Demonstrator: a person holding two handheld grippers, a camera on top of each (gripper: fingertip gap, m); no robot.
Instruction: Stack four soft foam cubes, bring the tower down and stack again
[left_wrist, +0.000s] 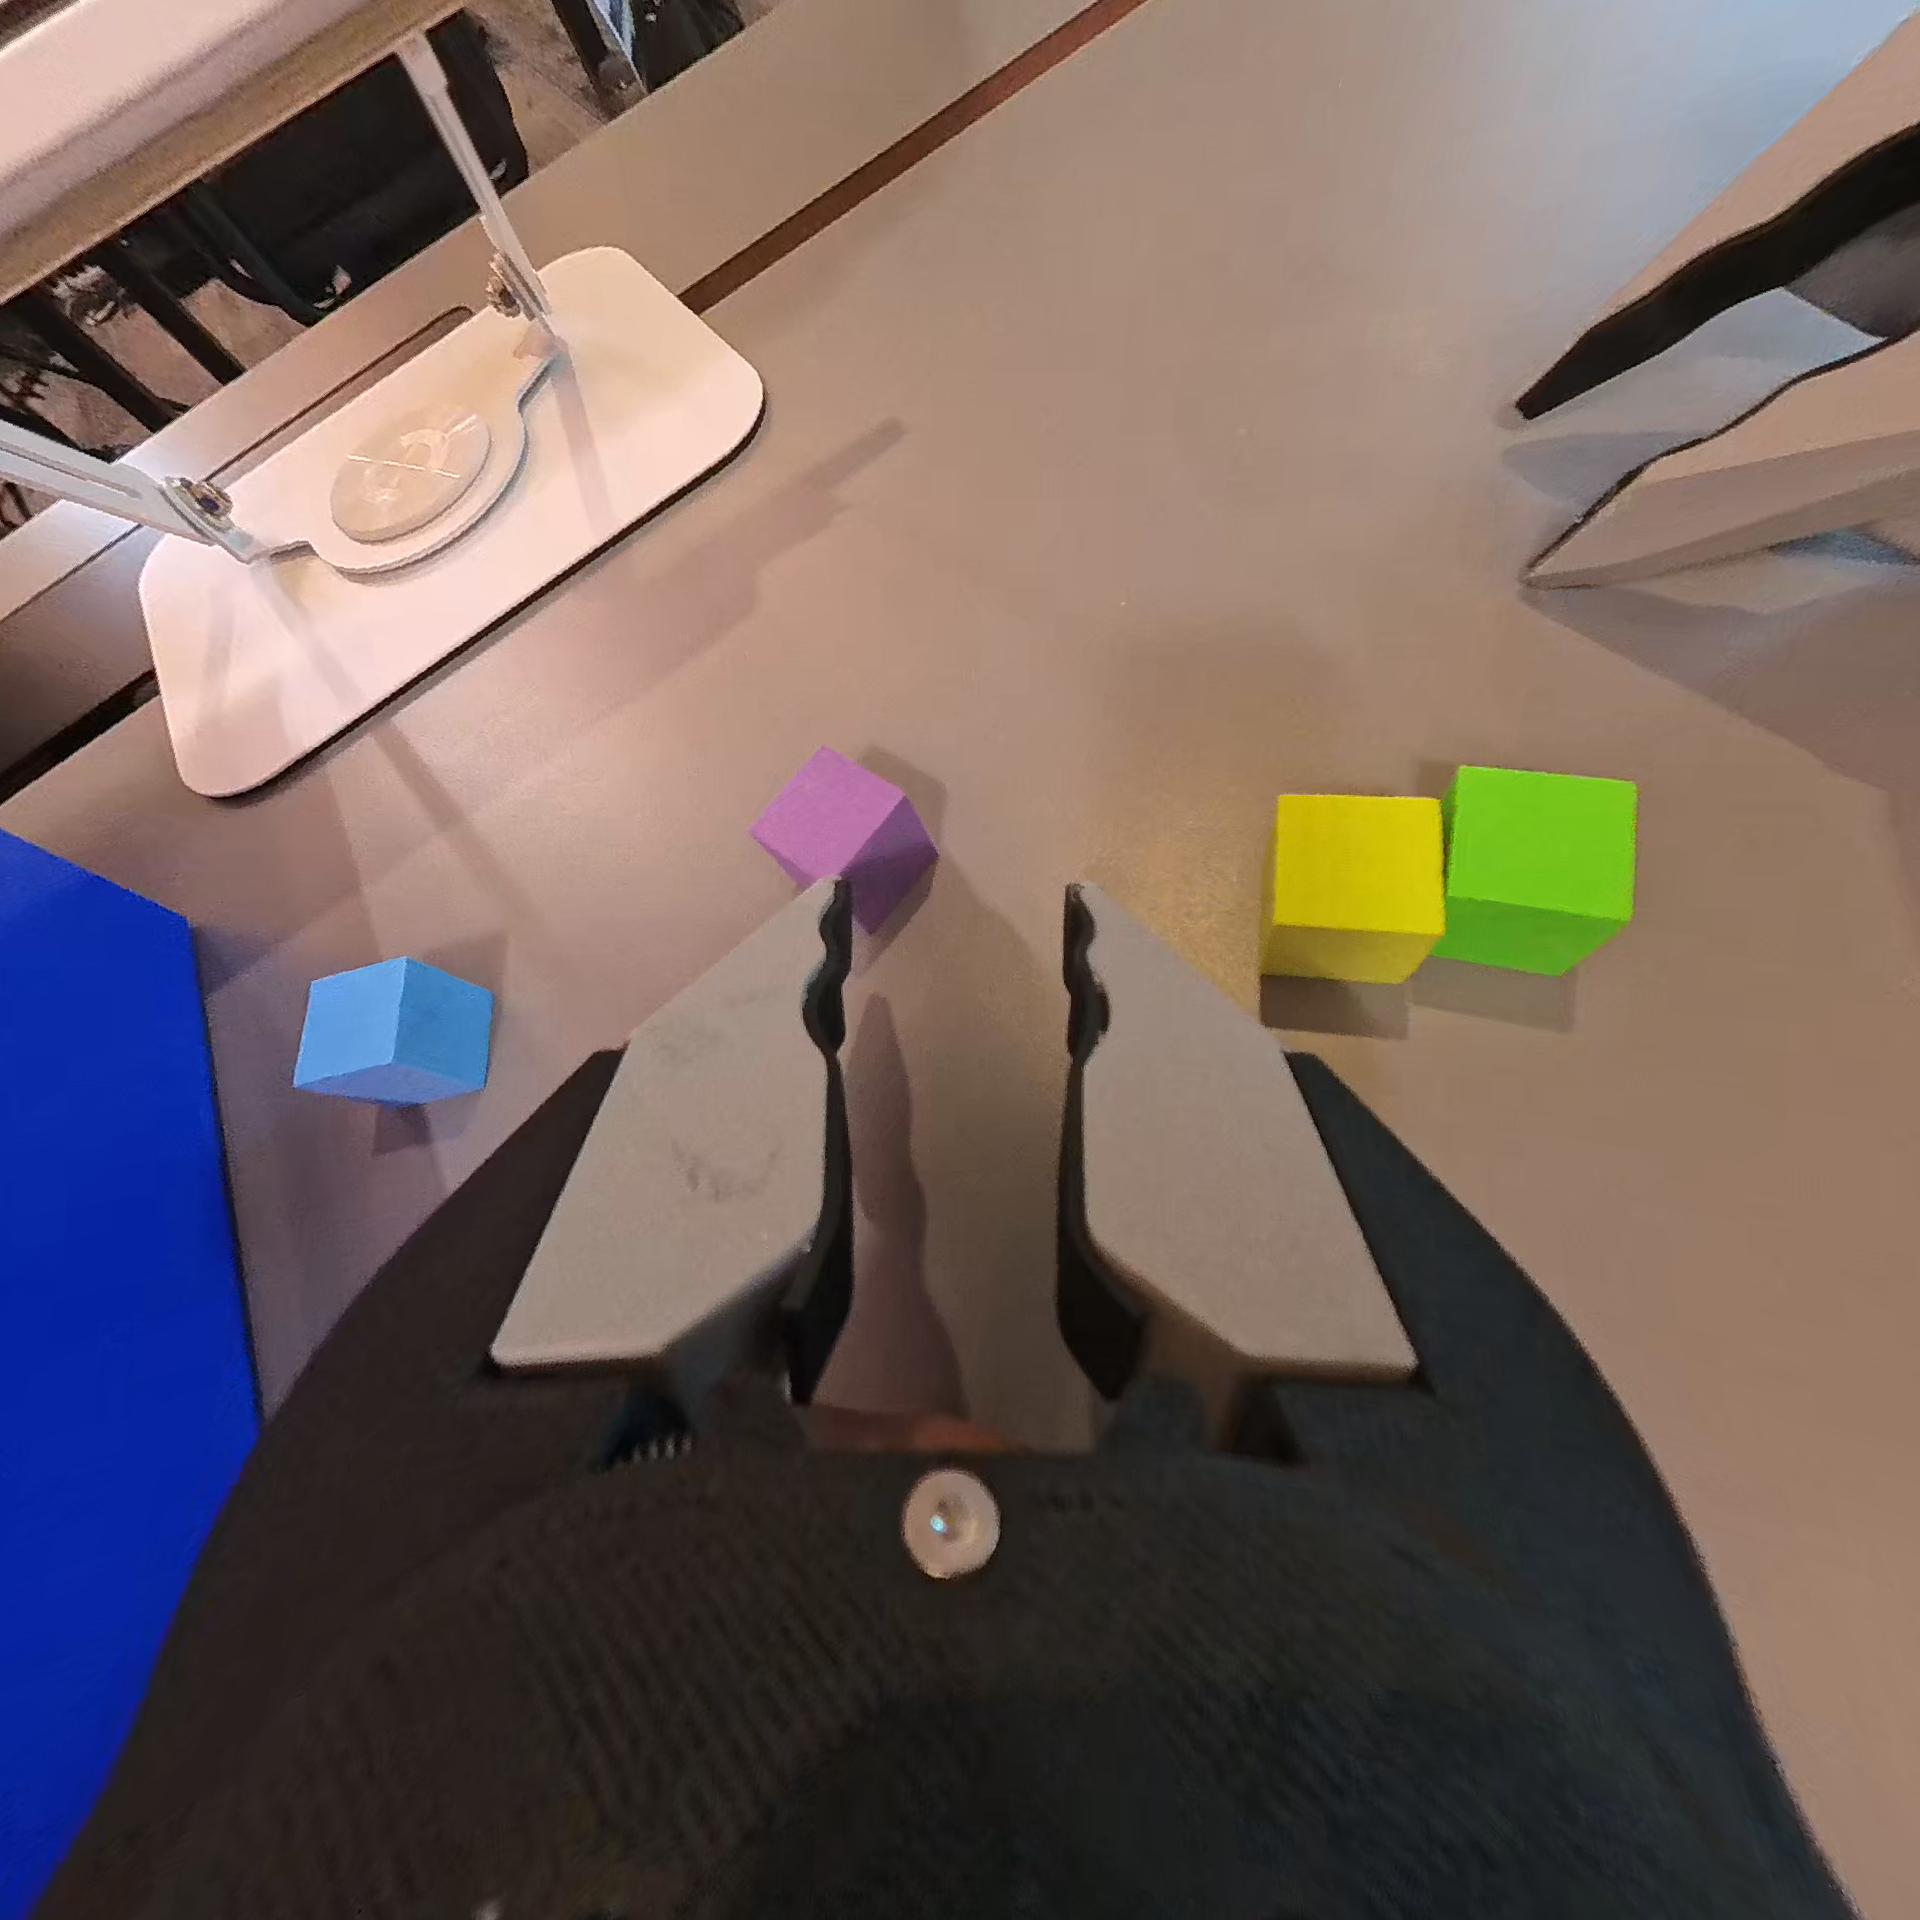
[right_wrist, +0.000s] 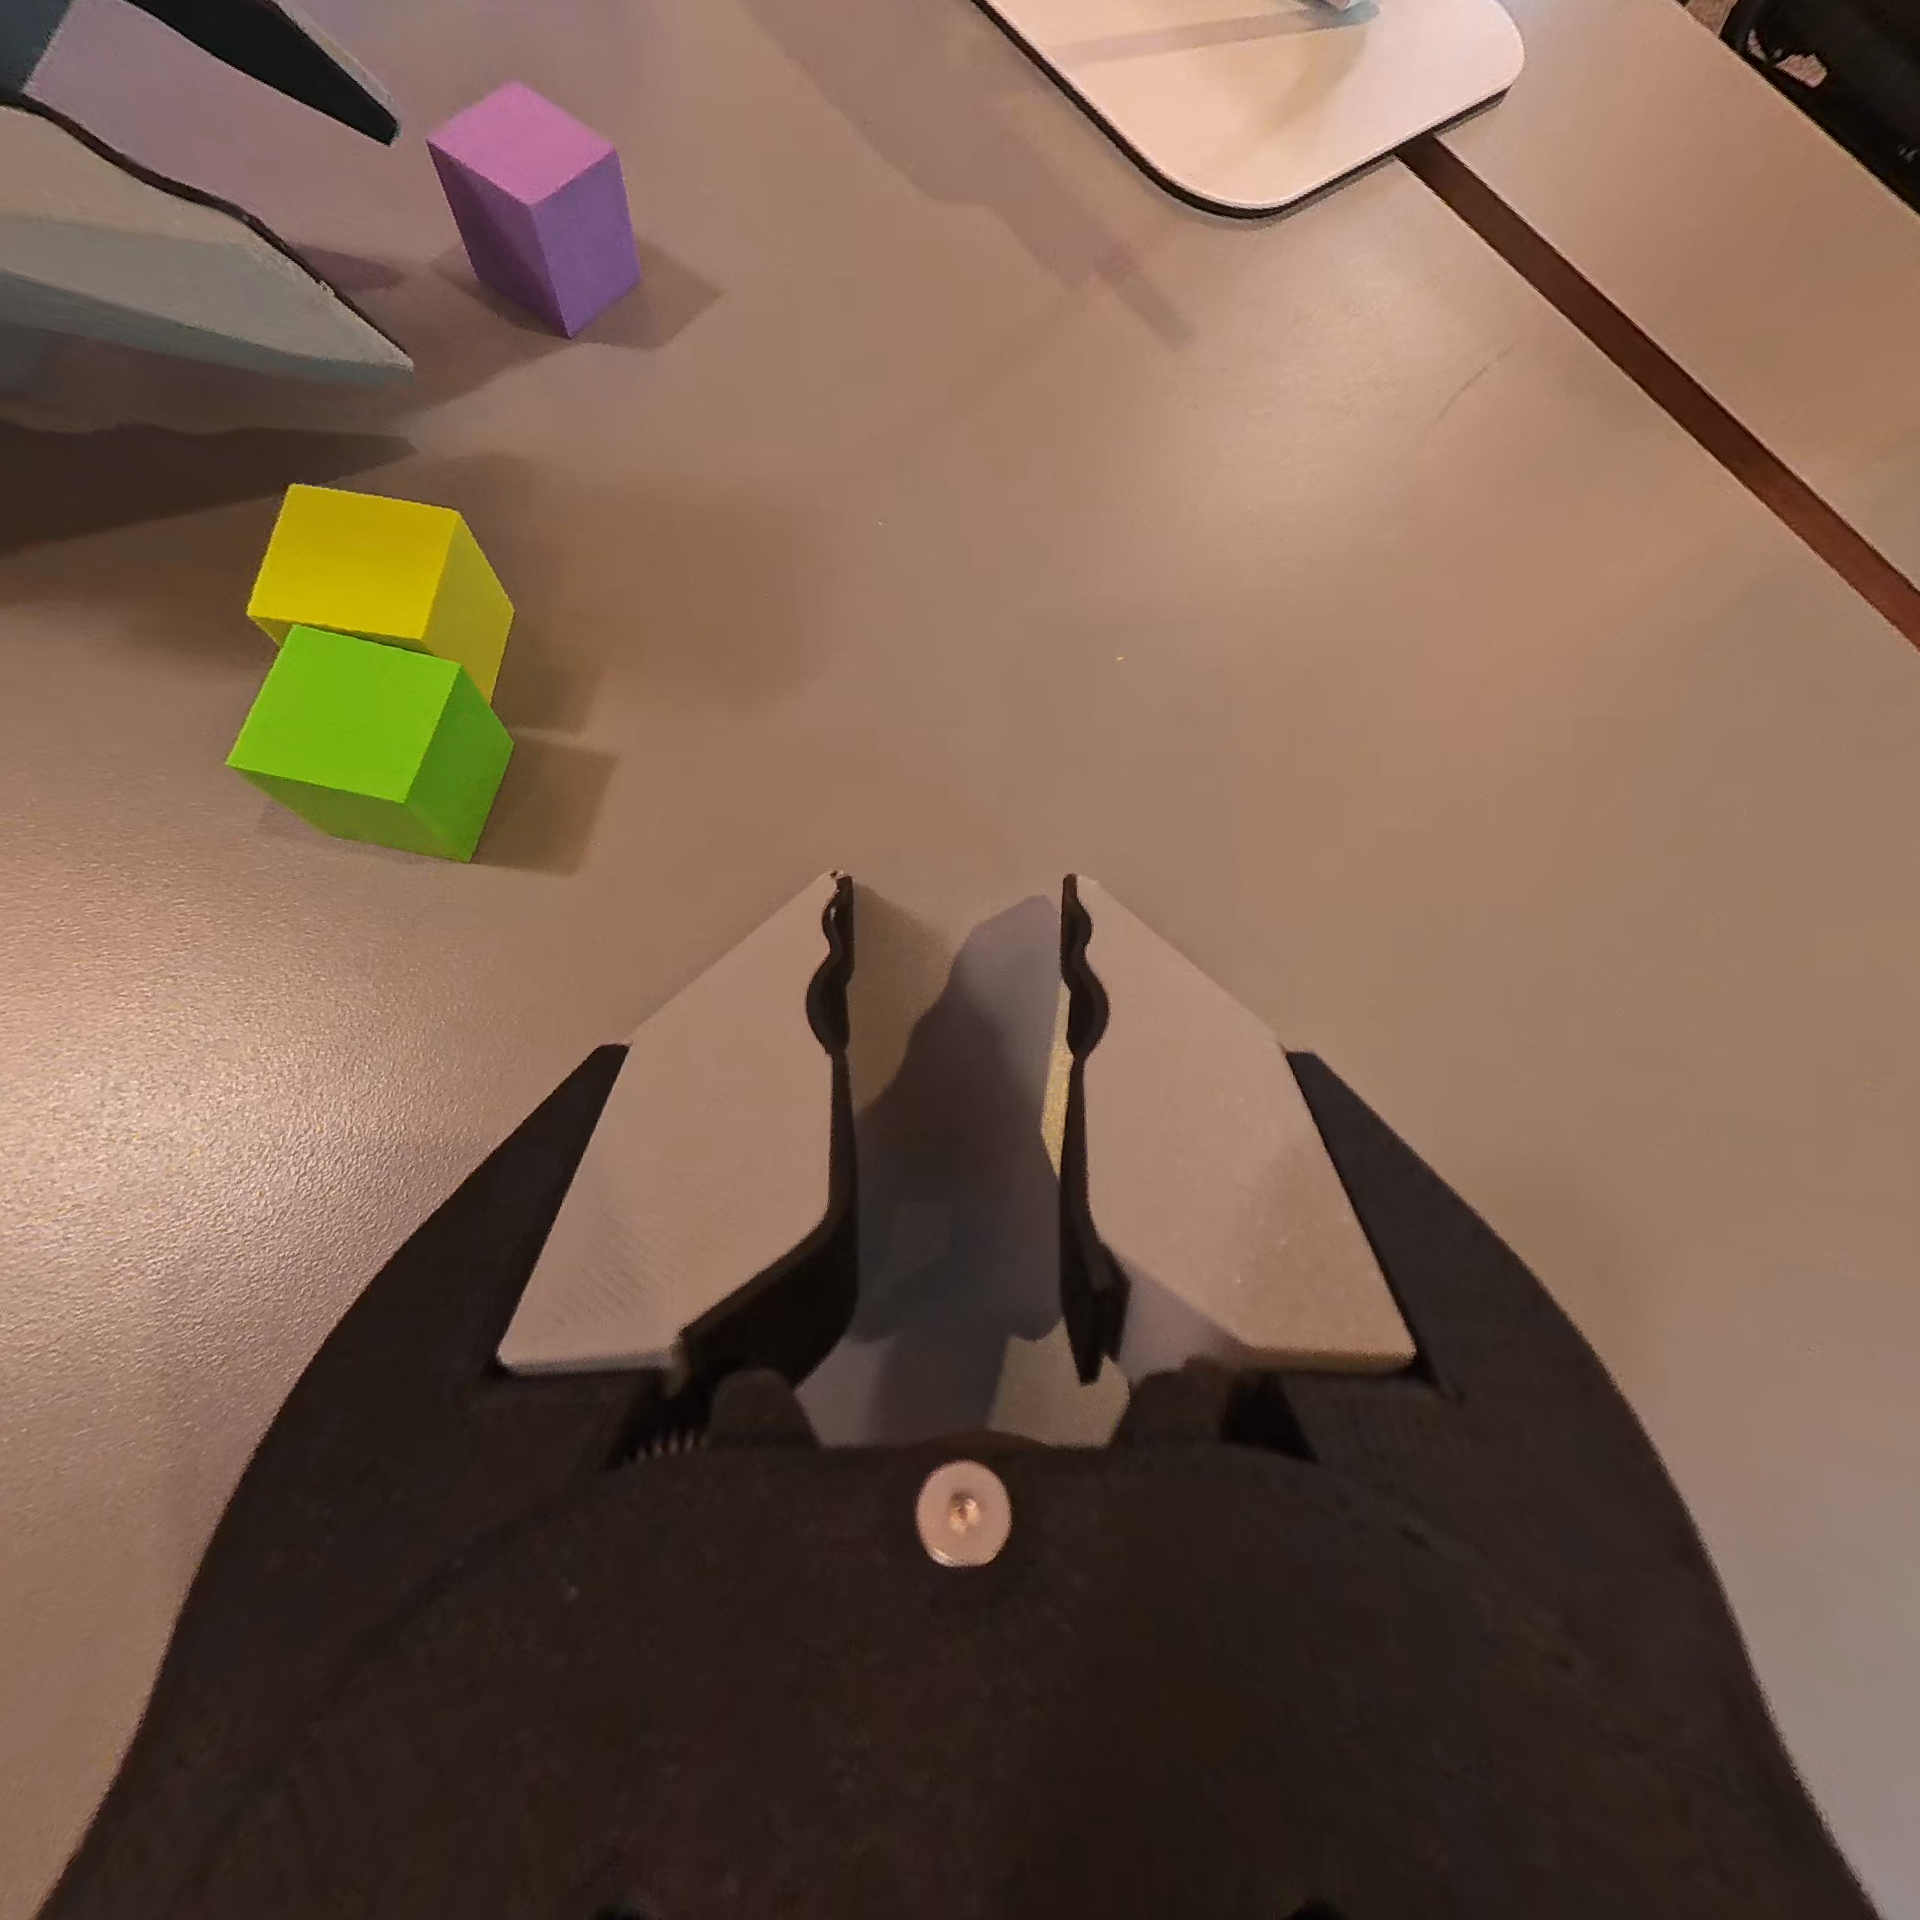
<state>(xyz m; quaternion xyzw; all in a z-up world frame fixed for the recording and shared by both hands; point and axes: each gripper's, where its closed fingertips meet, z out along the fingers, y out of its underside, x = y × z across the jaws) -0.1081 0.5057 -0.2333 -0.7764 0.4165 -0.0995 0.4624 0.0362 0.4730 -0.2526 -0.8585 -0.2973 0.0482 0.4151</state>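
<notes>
Four foam cubes lie apart on the grey table. In the left wrist view a light blue cube (left_wrist: 395, 1029) is at the left, a purple cube (left_wrist: 844, 831) sits just beyond my left finger tip, and a yellow cube (left_wrist: 1351, 883) touches a green cube (left_wrist: 1538, 868) at the right. My left gripper (left_wrist: 958, 894) is open and empty above the table. In the right wrist view the purple cube (right_wrist: 535, 208), yellow cube (right_wrist: 379, 571) and green cube (right_wrist: 369, 738) lie to the left. My right gripper (right_wrist: 958, 883) is open and empty over bare table.
A white stand base (left_wrist: 447, 520) with metal legs sits at the far left of the table; it also shows in the right wrist view (right_wrist: 1278, 94). A dark blue box (left_wrist: 94, 1247) stands at the left edge. The other gripper shows at the upper right (left_wrist: 1714, 416) and upper left (right_wrist: 187, 239).
</notes>
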